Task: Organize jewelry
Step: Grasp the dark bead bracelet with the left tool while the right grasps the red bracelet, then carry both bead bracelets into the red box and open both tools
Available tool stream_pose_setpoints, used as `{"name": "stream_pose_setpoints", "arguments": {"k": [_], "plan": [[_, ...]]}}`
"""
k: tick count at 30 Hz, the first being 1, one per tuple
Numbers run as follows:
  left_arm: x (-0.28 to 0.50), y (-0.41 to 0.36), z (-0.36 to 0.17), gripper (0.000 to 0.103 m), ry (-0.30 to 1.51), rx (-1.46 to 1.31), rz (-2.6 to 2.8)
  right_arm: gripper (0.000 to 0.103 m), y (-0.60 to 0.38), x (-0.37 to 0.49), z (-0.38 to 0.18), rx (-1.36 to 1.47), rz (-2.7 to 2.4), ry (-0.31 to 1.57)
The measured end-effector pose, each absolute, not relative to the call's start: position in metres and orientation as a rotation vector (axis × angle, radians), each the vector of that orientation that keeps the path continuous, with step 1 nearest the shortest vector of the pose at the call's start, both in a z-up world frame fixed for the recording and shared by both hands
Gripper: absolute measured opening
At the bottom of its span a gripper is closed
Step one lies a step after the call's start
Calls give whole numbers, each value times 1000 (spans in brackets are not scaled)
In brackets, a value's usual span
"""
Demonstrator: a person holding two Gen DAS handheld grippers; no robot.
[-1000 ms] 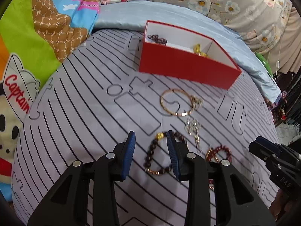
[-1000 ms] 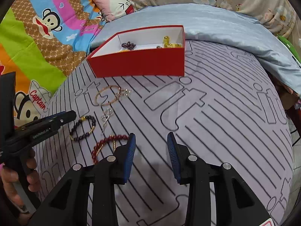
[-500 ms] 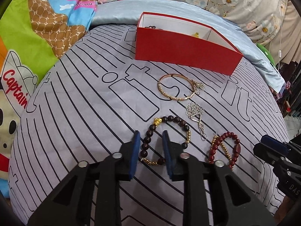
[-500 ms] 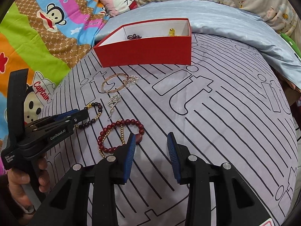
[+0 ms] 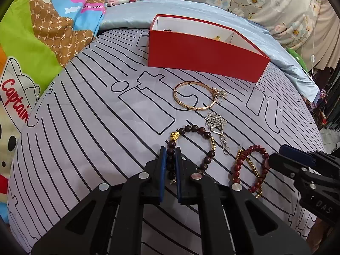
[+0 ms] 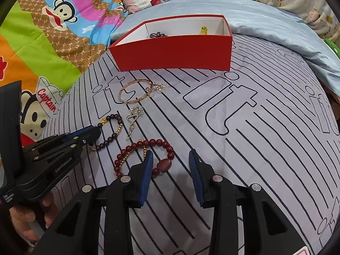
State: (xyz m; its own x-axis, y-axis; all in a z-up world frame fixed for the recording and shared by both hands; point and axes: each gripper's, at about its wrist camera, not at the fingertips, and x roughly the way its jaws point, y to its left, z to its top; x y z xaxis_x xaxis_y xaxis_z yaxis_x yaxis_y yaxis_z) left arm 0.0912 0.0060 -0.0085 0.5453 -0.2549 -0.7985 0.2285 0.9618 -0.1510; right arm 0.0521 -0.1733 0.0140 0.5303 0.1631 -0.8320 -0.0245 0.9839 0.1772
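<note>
My left gripper (image 5: 170, 163) has just been closing and now clamps the dark bead bracelet (image 5: 207, 159) between its pads, while my right gripper (image 6: 171, 165) stands parted over the red bead bracelet (image 6: 146, 146), the red box (image 5: 204, 55) well ahead.

I see open sheet (image 6: 244, 127) right of the bracelets; the red box (image 6: 174, 53) blocks the far side.

Black plastic left gripper (image 5: 170, 157), blue jaws, silver screws, "DAS" marking on right gripper (image 6: 171, 161)
</note>
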Motion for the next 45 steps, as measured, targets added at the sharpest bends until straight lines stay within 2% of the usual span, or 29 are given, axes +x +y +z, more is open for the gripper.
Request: {"name": "stream_pose_setpoints", "arguments": {"k": [9, 12, 14, 16, 28, 45], "plan": [[90, 8, -10, 8, 936, -38, -292, 28, -163, 62, 3, 79, 95, 1012], [89, 7, -10, 8, 935, -40, -291, 20, -160, 62, 2, 29, 75, 1003], [89, 8, -10, 8, 933, -42, -291, 10, -161, 62, 2, 30, 74, 1002], [89, 8, -10, 8, 932, -43, -290, 8, -164, 63, 2, 50, 77, 1006], [90, 13, -3, 8, 963, -102, -322, 7, -180, 48, 34, 156, 105, 948], [82, -3, 72, 8, 828, -120, -437, 7, -207, 50, 100, 198, 83, 796]]}}
